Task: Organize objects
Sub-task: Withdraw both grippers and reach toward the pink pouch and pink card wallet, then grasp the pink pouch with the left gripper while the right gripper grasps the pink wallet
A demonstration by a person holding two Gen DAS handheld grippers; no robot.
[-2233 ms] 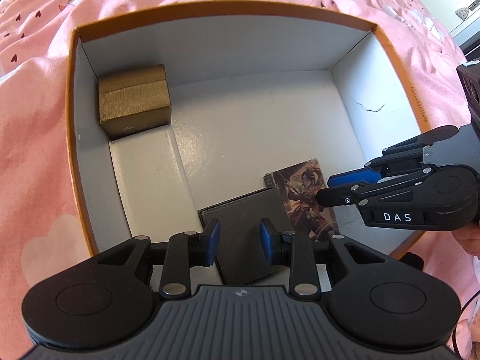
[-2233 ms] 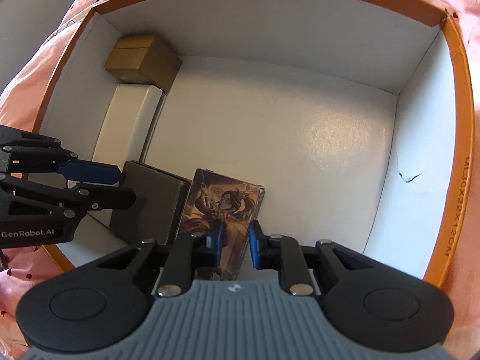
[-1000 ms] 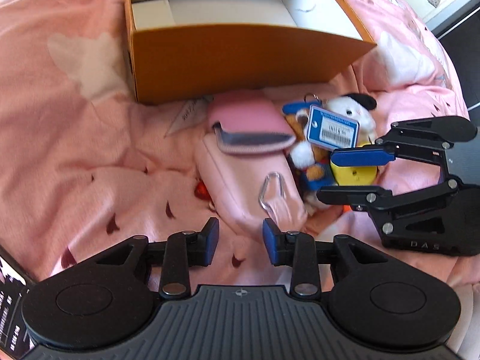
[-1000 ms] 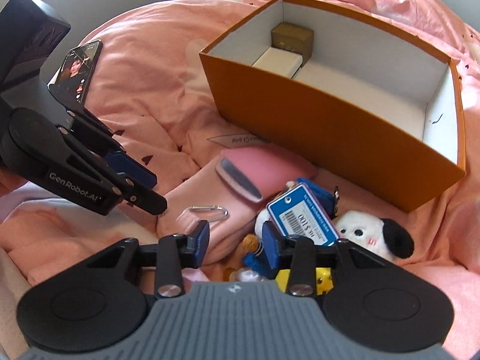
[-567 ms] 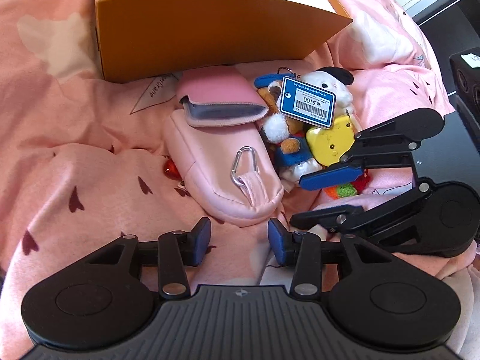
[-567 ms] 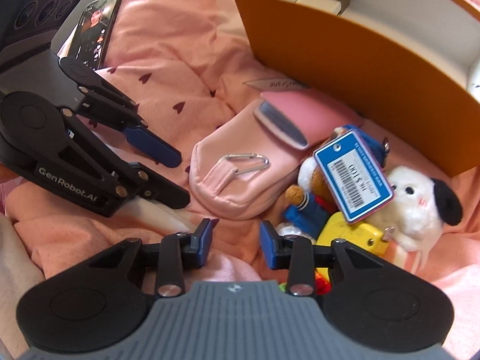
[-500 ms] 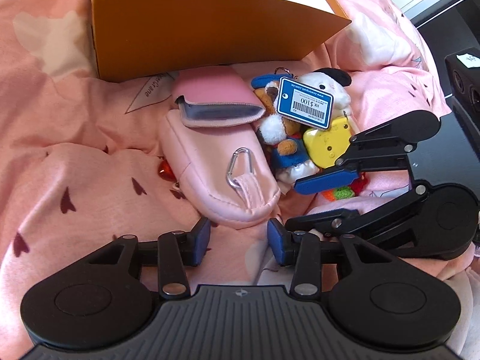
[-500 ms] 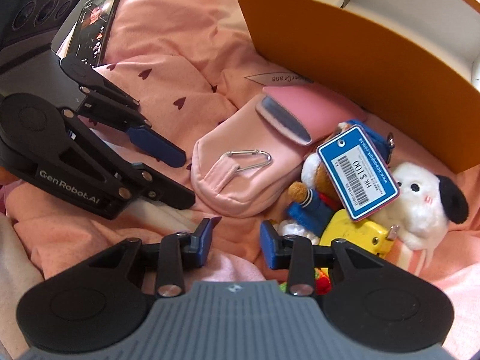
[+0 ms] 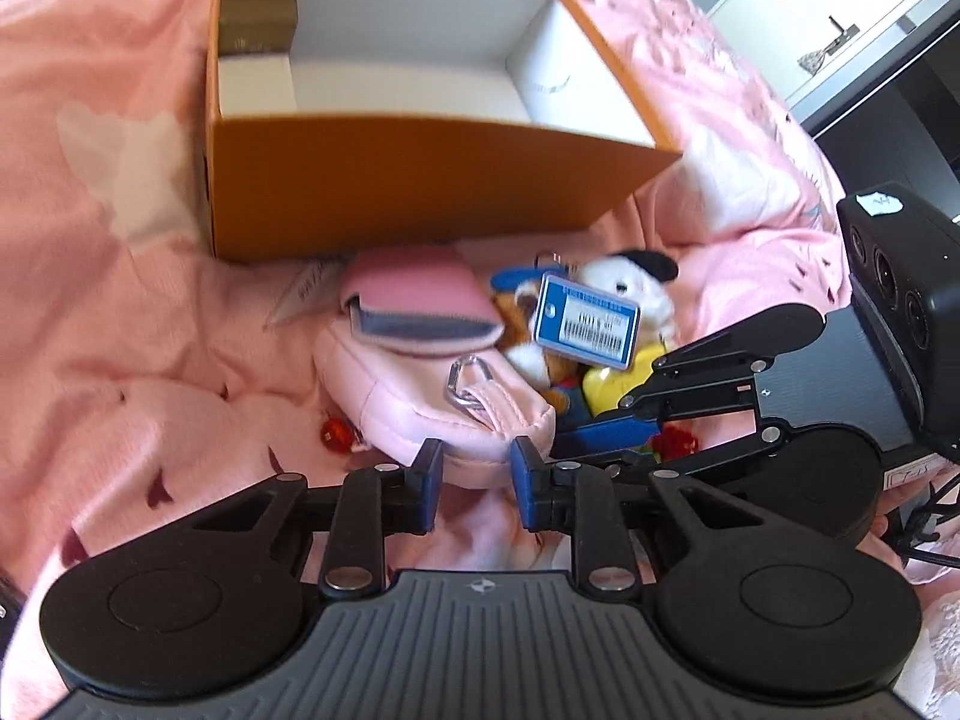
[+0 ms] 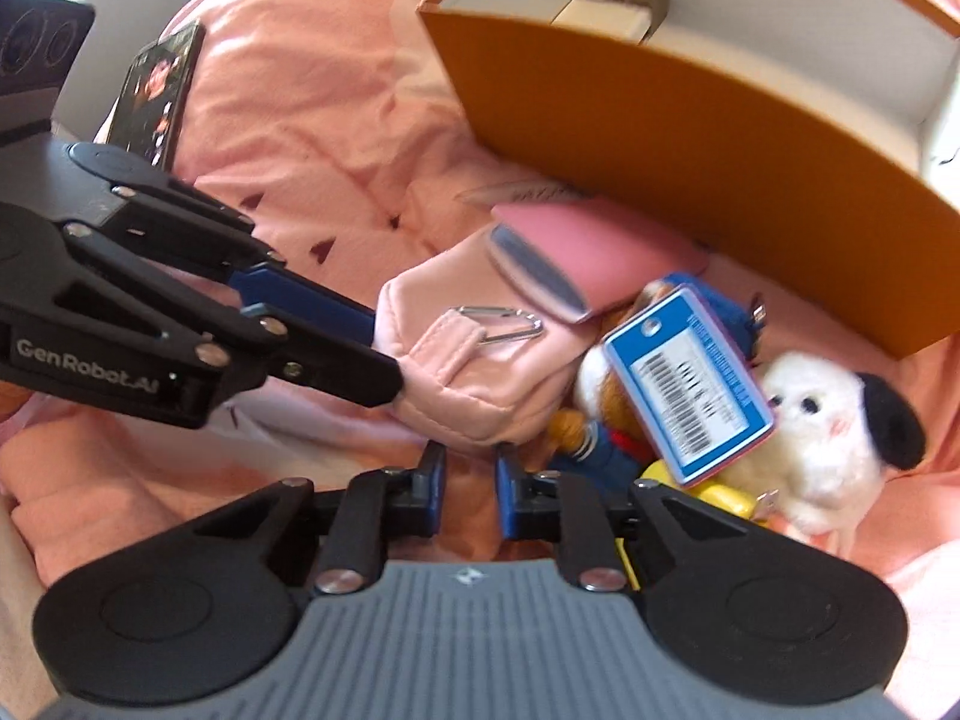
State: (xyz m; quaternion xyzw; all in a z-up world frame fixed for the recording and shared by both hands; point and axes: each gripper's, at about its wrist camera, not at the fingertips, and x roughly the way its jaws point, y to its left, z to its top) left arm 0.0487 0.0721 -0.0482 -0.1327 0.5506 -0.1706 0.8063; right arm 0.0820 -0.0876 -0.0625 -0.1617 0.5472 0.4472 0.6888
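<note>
My left gripper [image 9: 474,474] closes on the pink pouch [image 9: 432,396], my right gripper [image 10: 468,489] closes empty; the orange box [image 9: 420,192] holds two small boxes, toys remain outside.

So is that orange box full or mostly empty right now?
Mostly empty. The orange box has no lid on, and only a small brown box and a white box show along one wall; the rest is bare white floor.
</note>
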